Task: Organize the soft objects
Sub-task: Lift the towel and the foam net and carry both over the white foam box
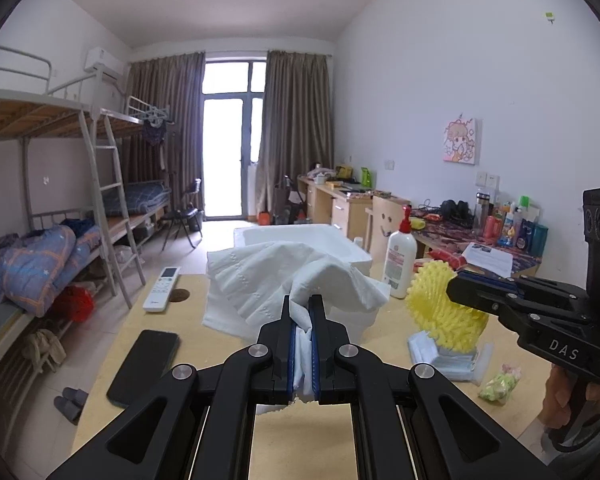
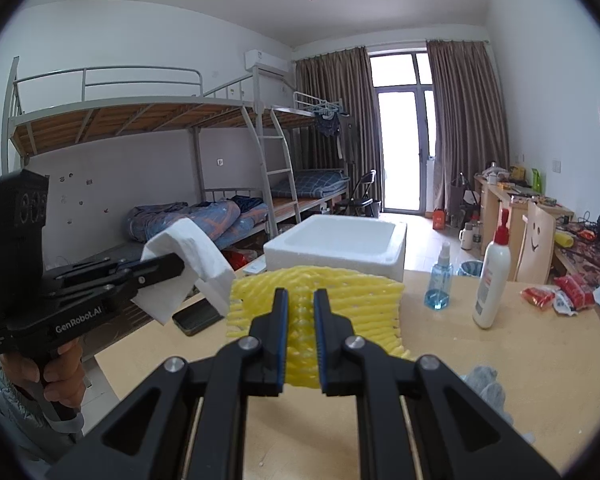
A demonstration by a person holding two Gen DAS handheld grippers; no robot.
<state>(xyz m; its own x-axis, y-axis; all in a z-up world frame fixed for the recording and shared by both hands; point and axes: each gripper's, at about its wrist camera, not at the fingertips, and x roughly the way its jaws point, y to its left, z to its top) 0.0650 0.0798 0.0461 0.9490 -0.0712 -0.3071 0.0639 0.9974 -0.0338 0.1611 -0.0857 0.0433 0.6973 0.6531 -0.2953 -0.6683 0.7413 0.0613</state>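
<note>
My left gripper (image 1: 303, 312) is shut on a white paper towel (image 1: 284, 276), which hangs crumpled above the wooden table (image 1: 148, 320) in front of the white foam box (image 1: 300, 236). In the right wrist view the same towel (image 2: 192, 268) droops from the left gripper (image 2: 172, 266) at the left. My right gripper (image 2: 301, 300) is shut on a yellow foam net (image 2: 324, 296), held up over the table (image 2: 420, 344) before the foam box (image 2: 340, 240). From the left wrist view the yellow net (image 1: 440, 304) sits at the right gripper (image 1: 456, 288) tips.
A black phone (image 1: 144, 368) and a white remote (image 1: 162, 288) lie left on the table. A lotion bottle (image 2: 492, 284) and blue spray bottle (image 2: 440, 280) stand right. Face masks (image 1: 448, 360), a small bag (image 1: 500, 388) and grey cloth (image 2: 484, 384) lie near. Bunk beds stand behind.
</note>
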